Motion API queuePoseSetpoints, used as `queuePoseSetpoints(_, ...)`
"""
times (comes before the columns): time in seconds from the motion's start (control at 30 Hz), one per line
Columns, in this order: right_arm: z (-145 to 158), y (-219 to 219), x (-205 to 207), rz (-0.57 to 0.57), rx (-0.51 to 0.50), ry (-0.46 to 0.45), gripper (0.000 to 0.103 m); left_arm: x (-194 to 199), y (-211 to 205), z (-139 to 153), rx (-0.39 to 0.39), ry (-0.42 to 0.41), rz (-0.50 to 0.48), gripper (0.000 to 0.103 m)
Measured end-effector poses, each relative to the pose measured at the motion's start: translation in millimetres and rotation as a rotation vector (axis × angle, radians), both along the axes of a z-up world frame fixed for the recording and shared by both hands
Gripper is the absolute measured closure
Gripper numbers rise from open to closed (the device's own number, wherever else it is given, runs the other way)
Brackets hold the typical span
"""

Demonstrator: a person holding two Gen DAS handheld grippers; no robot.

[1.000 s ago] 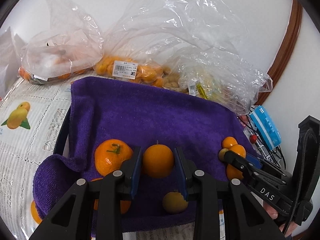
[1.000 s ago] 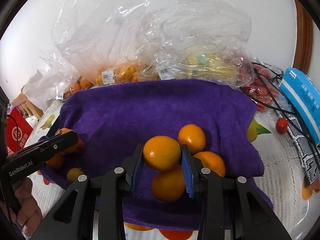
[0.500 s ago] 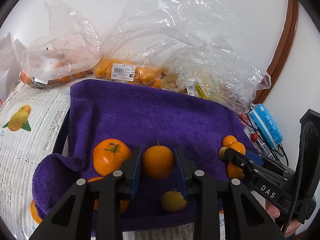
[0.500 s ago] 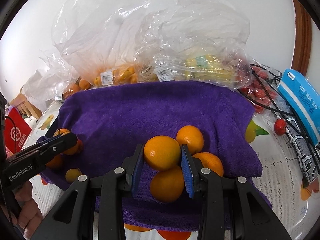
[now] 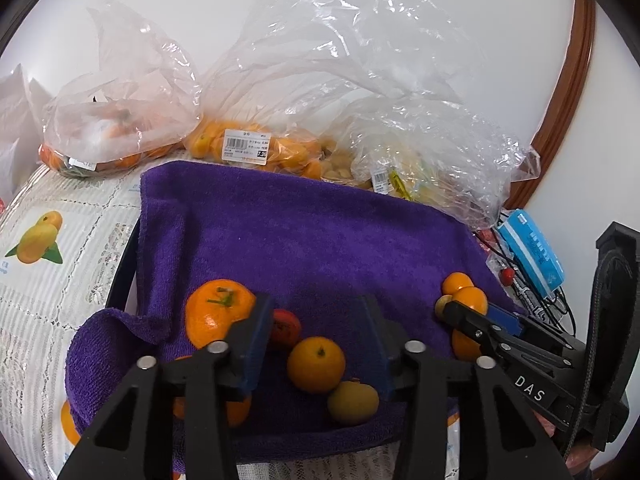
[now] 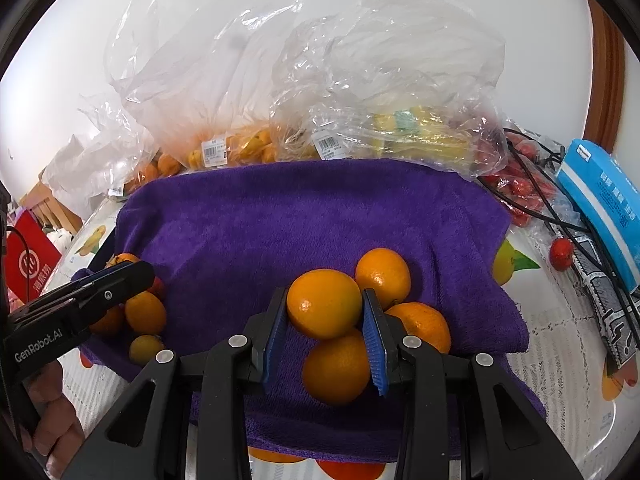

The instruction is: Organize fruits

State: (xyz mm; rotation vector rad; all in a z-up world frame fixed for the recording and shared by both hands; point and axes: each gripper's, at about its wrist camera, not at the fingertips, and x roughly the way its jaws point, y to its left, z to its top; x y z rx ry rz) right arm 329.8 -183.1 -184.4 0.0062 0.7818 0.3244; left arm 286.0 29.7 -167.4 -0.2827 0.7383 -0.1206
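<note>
A purple towel (image 5: 312, 240) covers the table middle. My left gripper (image 5: 316, 320) is open above a small orange (image 5: 316, 364) that lies on the towel beside a yellow-green fruit (image 5: 353, 402), a red fruit (image 5: 285, 328) and a large mandarin (image 5: 218, 312). My right gripper (image 6: 325, 312) is shut on an orange (image 6: 324, 303), held over a cluster of three oranges (image 6: 383, 278) on the towel (image 6: 312, 216). The left gripper (image 6: 120, 280) shows at the left of the right wrist view, and the right gripper (image 5: 454, 310) at the right of the left wrist view.
Clear plastic bags of oranges (image 5: 256, 148) and other fruit (image 5: 416, 176) stand behind the towel by the wall. A blue box (image 6: 604, 200), black cables and red fruits (image 6: 520, 192) lie at the right. A red bag (image 6: 28, 260) sits at far left.
My left gripper has opened and let go of the small orange, which now lies on the towel beside the yellow-green fruit. My right gripper still holds its orange, almost unmoved.
</note>
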Motion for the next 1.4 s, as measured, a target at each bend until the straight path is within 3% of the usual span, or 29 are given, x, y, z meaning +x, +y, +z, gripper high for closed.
queuePoseSetpoints(0.37, 5, 2, -5, 0.006, 0.023, -0.022, 0.048, -7, 4, 6, -0.023, -0.041, -0.004, 0.046)
queuePoseSetpoints(0.93, 33, 4, -22, -0.015, -0.033, -0.085, 0.048, -17, 2, 24, 0.010, -0.056, 0.022, 0.045)
queuePoseSetpoints(0.97, 35, 4, -23, -0.023, -0.033, -0.083, 0.048, -19, 1, 28, 0.024, -0.059, 0.020, 0.045)
queuePoseSetpoints(1.03, 44, 1, -28, -0.041, -0.021, -0.074, 0.048, -30, -9, 39, 0.155, -0.073, 0.041, 0.045)
queuePoseSetpoints(1.07, 48, -1, -31, -0.050, -0.015, -0.068, 0.048, -35, -11, 43, 0.176, -0.083, 0.046, 0.045)
queuePoseSetpoints(1.17, 66, -7, -47, -0.069, -0.001, -0.056, 0.048, -55, -10, 55, 0.132, -0.075, 0.021, 0.045)
queuePoseSetpoints(1.3, 87, -17, -76, -0.117, 0.010, -0.067, 0.048, -81, -8, 71, 0.168, -0.066, 0.074, 0.045)
queuePoseSetpoints(1.4, 98, -22, -106, -0.151, -0.013, -0.063, 0.048, -99, -3, 83, 0.147, -0.048, 0.085, 0.045)
